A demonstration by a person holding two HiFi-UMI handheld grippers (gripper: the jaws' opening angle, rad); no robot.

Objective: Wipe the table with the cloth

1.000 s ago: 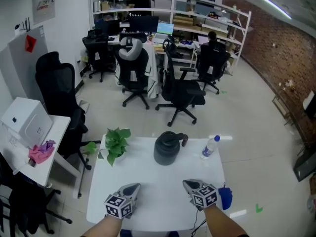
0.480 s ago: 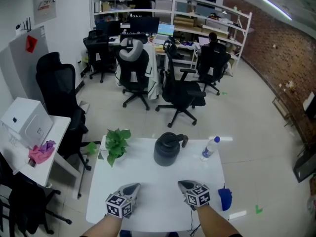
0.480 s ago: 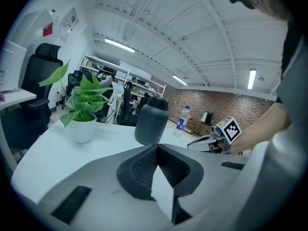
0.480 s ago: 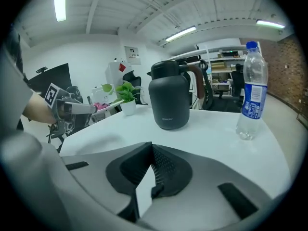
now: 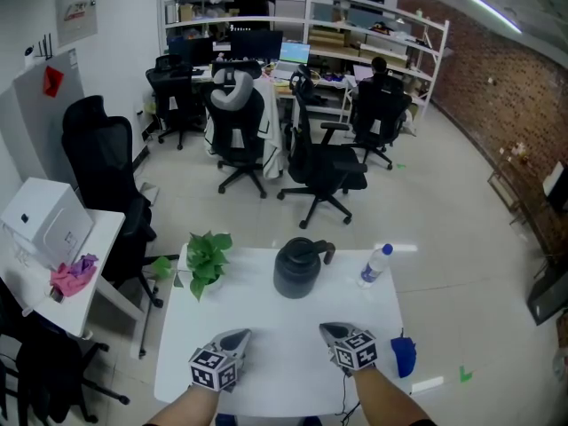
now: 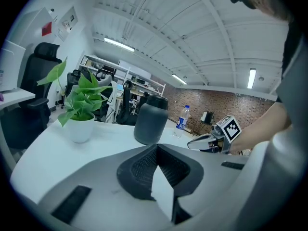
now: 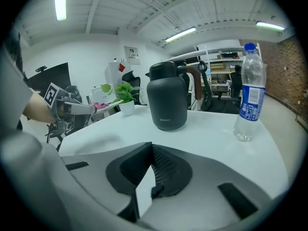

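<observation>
The blue cloth (image 5: 404, 355) hangs at the white table's (image 5: 284, 362) right edge, just right of my right wrist. My right gripper (image 5: 330, 331) hovers over the table's front half, a short way left of the cloth, shut with nothing in it (image 7: 153, 150). Level with it on the left is my left gripper (image 5: 234, 337), whose jaws also meet with nothing between them (image 6: 156, 150). Each gripper view shows the other gripper across the table: the right gripper (image 6: 207, 141) and the left gripper (image 7: 72, 109).
A dark jug (image 5: 295, 269) stands at the table's far middle, a water bottle (image 5: 374, 264) far right, a potted plant (image 5: 206, 260) far left. A side table (image 5: 98, 238) with a white box and a pink rag is left. Office chairs (image 5: 324, 171) stand beyond.
My right gripper has moved a little to the left, away from the blue cloth. The left gripper has stayed where it was.
</observation>
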